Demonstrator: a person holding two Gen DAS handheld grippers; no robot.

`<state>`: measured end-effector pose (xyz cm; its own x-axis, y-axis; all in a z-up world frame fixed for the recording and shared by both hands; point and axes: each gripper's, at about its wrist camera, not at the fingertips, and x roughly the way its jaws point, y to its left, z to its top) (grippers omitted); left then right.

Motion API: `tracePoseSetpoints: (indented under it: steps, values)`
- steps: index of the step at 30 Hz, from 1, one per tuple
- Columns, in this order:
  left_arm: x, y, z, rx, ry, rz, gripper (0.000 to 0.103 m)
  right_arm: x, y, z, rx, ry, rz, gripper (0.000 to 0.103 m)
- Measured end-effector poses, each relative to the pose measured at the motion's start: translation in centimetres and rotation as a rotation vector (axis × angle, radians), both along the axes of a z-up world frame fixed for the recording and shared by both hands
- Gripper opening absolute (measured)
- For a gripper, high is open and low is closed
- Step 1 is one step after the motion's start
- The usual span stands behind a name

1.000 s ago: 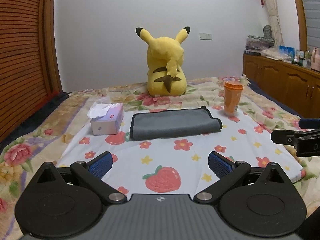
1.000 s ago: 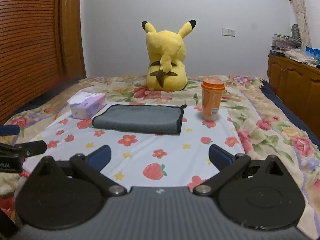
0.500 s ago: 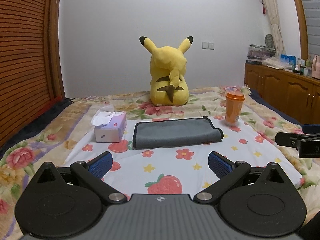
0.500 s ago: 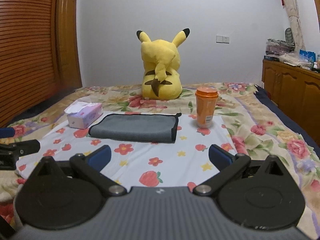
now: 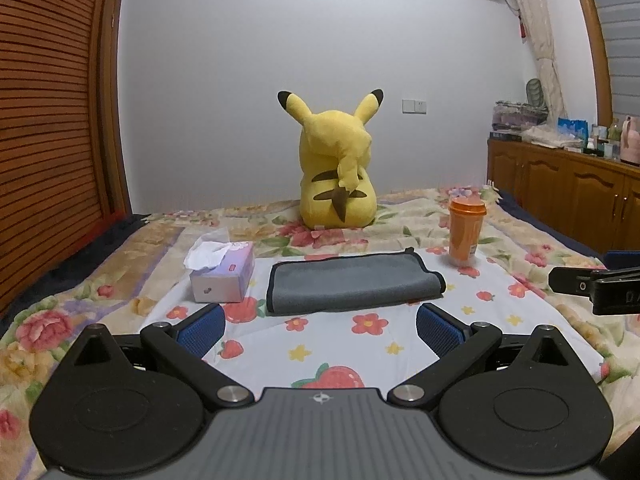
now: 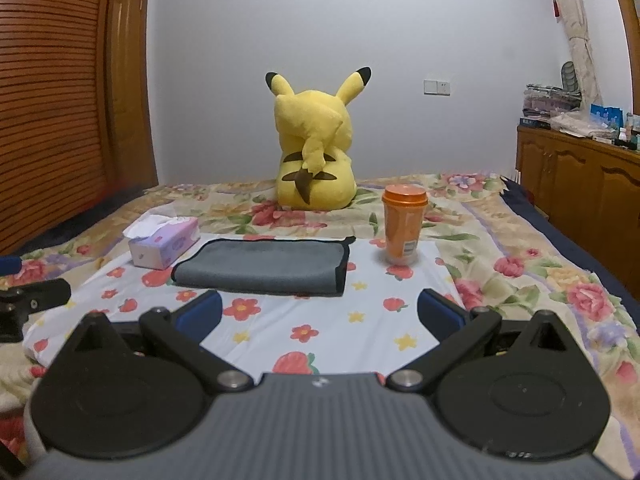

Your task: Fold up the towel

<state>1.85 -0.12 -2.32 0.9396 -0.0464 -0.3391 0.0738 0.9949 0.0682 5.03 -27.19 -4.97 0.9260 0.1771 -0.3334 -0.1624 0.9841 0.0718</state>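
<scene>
A grey towel with dark trim (image 5: pixel 352 284) lies folded flat on the white flowered sheet (image 5: pixel 360 344); it also shows in the right wrist view (image 6: pixel 262 266). My left gripper (image 5: pixel 320 330) is open and empty, held back from the towel's near edge. My right gripper (image 6: pixel 320 312) is open and empty, also short of the towel. Each gripper shows at the edge of the other's view: the right one (image 5: pixel 592 286) and the left one (image 6: pixel 28 298).
A purple tissue box (image 5: pixel 224 276) sits left of the towel, an orange cup (image 5: pixel 466 232) right of it. A yellow Pikachu plush (image 5: pixel 338 172) sits behind. A wooden cabinet (image 5: pixel 568 196) runs along the right, a slatted wooden wall (image 5: pixel 48 140) on the left.
Both grippers have drawn back and tilted up, so the towel sits lower and farther in both views. The towel has not moved. Both grippers stay open.
</scene>
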Motion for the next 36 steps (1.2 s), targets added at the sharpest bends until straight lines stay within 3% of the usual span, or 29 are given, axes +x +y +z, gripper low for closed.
tracePoseSetpoints:
  steps: [16,36]
  values:
    - [-0.44,-0.12,0.38,0.012,-0.054,-0.003,0.103,-0.65,-0.57,0.42,0.004,-0.063,-0.032,0.103]
    - [-0.67,-0.32,0.32,0.019,-0.058,-0.008,0.103,-0.70,-0.63,0.42,0.003,-0.067,-0.033,0.103]
